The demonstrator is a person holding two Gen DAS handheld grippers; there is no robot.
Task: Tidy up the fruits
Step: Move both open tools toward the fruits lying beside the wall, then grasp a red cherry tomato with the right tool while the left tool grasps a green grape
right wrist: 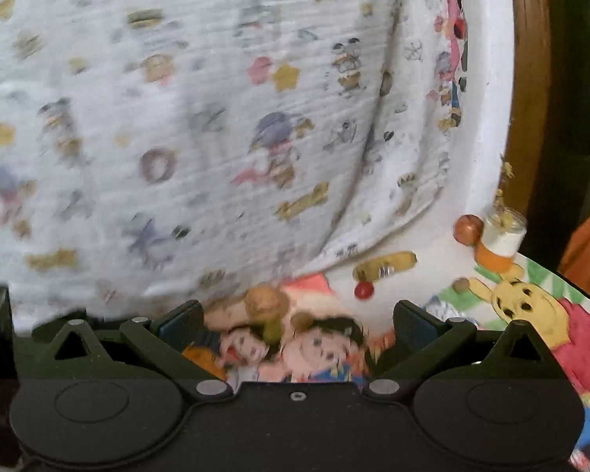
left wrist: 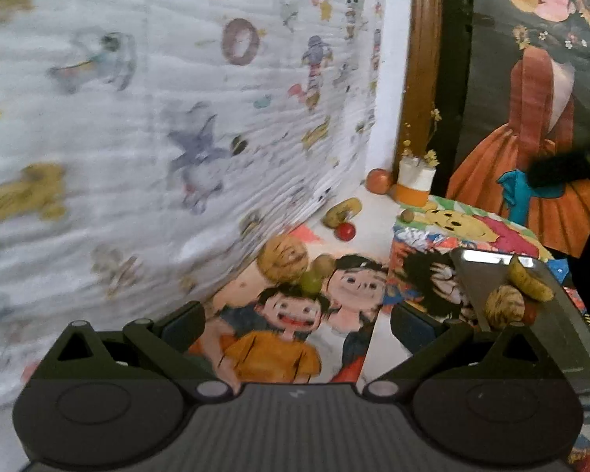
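My left gripper (left wrist: pixel 297 320) is open and empty above a cartoon-printed table cover. Ahead of it lie a tan round fruit (left wrist: pixel 282 262), a green fruit (left wrist: pixel 310 281) and a small brown one (left wrist: pixel 323 262). Farther back are a banana (left wrist: pixel 342 211), a small red fruit (left wrist: pixel 345 231) and an orange-red fruit (left wrist: pixel 378 181). A grey tray (left wrist: pixel 570 338) at the right holds a banana (left wrist: pixel 530 280) and a tan fruit (left wrist: pixel 504 306). My right gripper (right wrist: pixel 297 320) is open and empty, with the same tan fruit (right wrist: pixel 265 302), banana (right wrist: pixel 385 264) and red fruit (right wrist: pixel 364 290) ahead.
A white cartoon-print cloth (left wrist: pixel 137 118) hangs close along the left. A white and orange vase (left wrist: pixel 415 183) with yellow flowers stands at the back by a wooden frame (left wrist: pixel 423 59). A small brown fruit (left wrist: pixel 407 215) lies on the Pooh print. A painted panel (left wrist: pixel 539 118) stands at the right.
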